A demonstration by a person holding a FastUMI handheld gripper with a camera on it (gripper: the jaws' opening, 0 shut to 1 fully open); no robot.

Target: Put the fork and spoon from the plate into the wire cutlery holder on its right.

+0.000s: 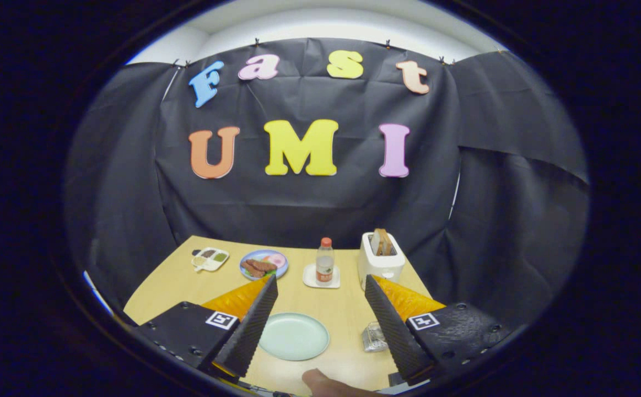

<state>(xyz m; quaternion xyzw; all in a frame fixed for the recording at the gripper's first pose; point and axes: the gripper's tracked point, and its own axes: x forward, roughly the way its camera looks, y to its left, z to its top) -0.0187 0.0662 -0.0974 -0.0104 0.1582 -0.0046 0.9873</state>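
My gripper spread wide, holding nothing. Plate between fingers looks bare; cutlery likely light, slick. Wire holder right.

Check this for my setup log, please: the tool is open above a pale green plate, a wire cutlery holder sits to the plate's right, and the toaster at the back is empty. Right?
Not quite: the toaster is not empty; the gripper view shows bread standing in its slot. The rest holds: the tool is open, its fingers spread either side of the pale green plate, and the wire cutlery holder sits to the plate's right.
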